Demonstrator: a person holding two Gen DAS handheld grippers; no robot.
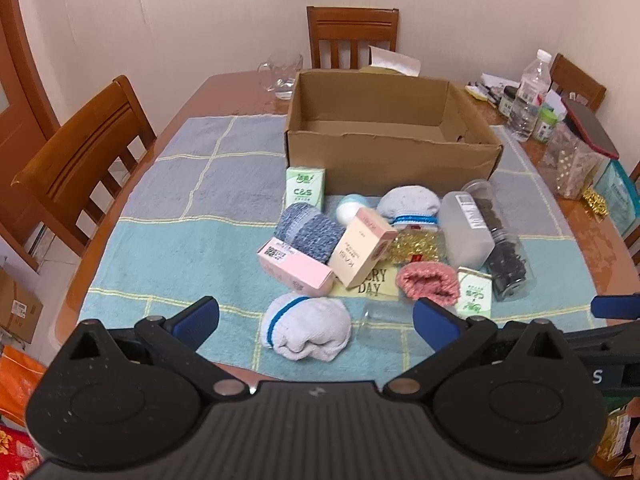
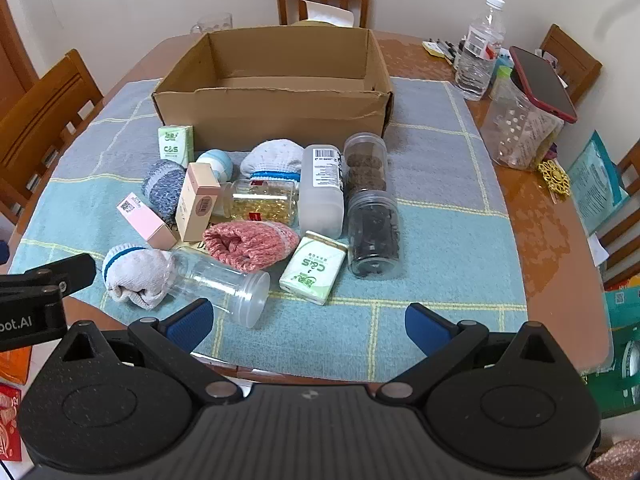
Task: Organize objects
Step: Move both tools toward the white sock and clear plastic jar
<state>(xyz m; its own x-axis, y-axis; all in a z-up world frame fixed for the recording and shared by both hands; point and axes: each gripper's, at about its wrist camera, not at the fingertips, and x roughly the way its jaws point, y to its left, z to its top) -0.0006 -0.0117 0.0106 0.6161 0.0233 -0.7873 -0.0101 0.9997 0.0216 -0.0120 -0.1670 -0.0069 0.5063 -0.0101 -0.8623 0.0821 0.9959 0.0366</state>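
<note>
- The left gripper [image 1: 316, 320] is spread wide and holds nothing; it hovers low at the near edge of the surface [image 1: 240, 88].
- Straight ahead of it, just beyond its fingertips and between their lines, lies the rolled white sock [image 1: 308, 332] with a blue band, its long axis running across the gripper's opening, left to right.
- The right gripper [image 2: 308, 326] is likewise wide apart and empty, held at about the same height beside the left.
- Ahead of it and to its left lies a clear empty jar [image 2: 220, 284], its mouth end toward the gripper's left finger; the green tissue pack [image 2: 314, 268] lies dead ahead, a little farther out.
- By my reading the left gripper is the nearer to the white sock, which is the likeliest first pick; a short forward dip should bracket it.
- Beyond both lies the rest of the clutter on the blue checked cloth [image 2: 440, 240]: the pink sock [image 2: 250, 244], small boxes and dark-filled jars.
- Farthest out stands the open cardboard box [image 2: 276, 92], seemingly empty.
</note>
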